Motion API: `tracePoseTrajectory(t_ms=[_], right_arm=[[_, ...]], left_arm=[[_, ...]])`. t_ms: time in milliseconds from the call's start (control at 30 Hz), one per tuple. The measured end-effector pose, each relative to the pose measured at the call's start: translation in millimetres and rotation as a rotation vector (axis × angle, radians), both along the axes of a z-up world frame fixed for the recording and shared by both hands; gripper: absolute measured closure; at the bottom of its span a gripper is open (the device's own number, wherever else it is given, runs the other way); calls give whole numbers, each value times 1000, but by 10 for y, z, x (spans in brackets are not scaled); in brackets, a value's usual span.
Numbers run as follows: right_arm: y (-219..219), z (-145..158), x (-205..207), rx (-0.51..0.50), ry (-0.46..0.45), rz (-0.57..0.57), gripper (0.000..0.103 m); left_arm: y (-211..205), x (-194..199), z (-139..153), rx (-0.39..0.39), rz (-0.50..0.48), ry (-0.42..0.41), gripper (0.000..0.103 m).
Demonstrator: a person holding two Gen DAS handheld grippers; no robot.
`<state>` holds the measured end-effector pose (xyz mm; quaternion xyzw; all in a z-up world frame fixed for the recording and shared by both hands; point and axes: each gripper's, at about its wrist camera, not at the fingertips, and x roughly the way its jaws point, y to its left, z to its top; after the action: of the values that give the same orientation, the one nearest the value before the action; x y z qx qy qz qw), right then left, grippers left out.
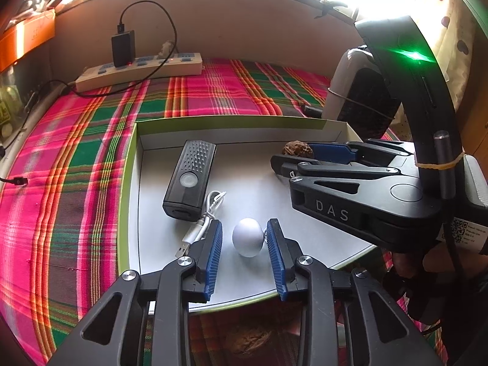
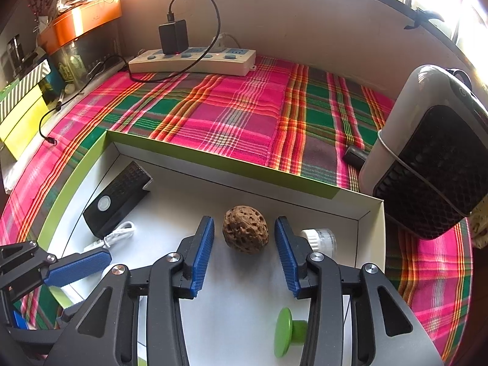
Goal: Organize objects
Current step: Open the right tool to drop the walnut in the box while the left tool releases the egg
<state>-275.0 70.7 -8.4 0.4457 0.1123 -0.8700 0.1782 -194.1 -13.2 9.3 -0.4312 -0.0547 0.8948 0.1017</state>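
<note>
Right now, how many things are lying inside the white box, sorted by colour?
Black: 1, the black light
White: 3, the white cable, the white ball, the white cap
Brown: 1, the walnut
Green: 1, the green knob
Total: 6 things in the white box

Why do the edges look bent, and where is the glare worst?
Left wrist view: fisheye lens bows the box rim and the plaid cloth; window light blows out the top right, though the white ball stays sharp. Right wrist view: same bending, dark corners, glare at the upper right edge; the walnut is crisp.
</note>
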Motion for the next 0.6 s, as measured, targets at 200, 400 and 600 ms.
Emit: tracePoseTrajectory(t_ms=[200, 400, 600], right_arm=[[9, 35, 43, -4, 10, -6, 58], [34, 102, 126, -14, 27, -11, 58], [70, 184, 235, -27, 44, -20, 58]], left_arm=[[-24, 53, 53, 5, 13, 13, 73], [-47, 136, 111, 10, 21, 26, 71], [-55, 258, 193, 10, 29, 44, 71]])
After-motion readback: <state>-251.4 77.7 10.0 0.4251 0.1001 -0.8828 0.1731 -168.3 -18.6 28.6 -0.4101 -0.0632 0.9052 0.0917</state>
